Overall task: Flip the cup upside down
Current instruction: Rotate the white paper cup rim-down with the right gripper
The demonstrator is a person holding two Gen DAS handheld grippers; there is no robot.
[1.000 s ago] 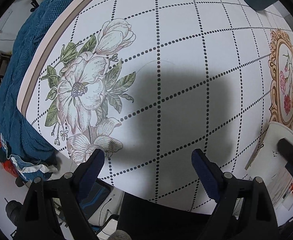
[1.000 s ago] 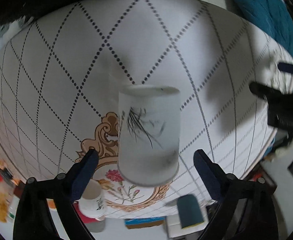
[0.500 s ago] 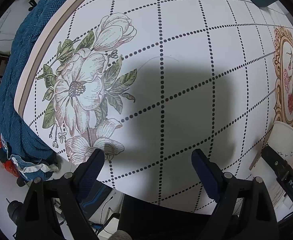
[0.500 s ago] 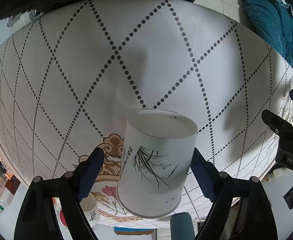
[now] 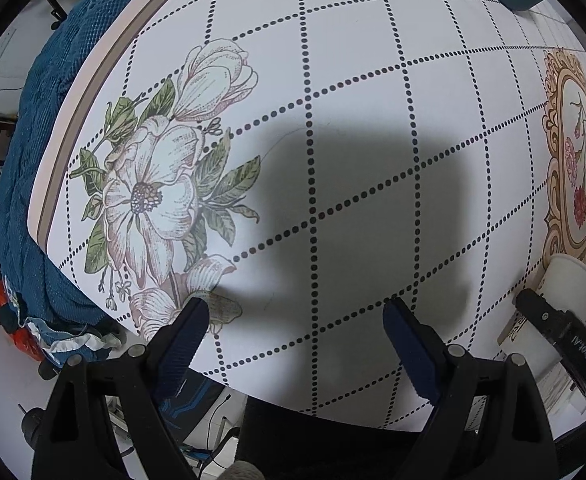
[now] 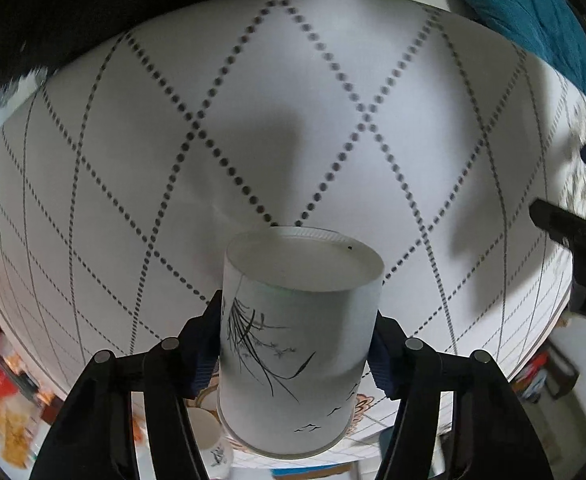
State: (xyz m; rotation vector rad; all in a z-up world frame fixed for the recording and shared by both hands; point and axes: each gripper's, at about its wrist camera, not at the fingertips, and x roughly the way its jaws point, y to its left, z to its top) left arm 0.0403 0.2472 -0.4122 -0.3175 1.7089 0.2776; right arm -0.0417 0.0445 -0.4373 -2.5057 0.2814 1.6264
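A white paper cup (image 6: pixel 297 344) with black grass and bird drawings sits between the fingers of my right gripper (image 6: pixel 295 344). Its flat bottom points away from the camera toward the table and its rim toward the camera. The fingers press its sides, so the gripper is shut on it. The cup also shows at the right edge of the left wrist view (image 5: pixel 569 292), with a right gripper finger (image 5: pixel 561 332) against it. My left gripper (image 5: pixel 293 340) is open and empty above the table's near edge.
The table (image 5: pixel 373 80) has a white cloth with dotted diamond lines, a printed flower (image 5: pixel 153 192) and an ornate oval print (image 5: pixel 573 160). A blue blanket (image 5: pixel 33 140) lies beyond the left edge. A small white cup (image 6: pixel 209 436) stands below the held one.
My right gripper has closed in around the cup and its fingers now press its sides. The cup looks larger and lower in the right view. The left gripper has barely moved.
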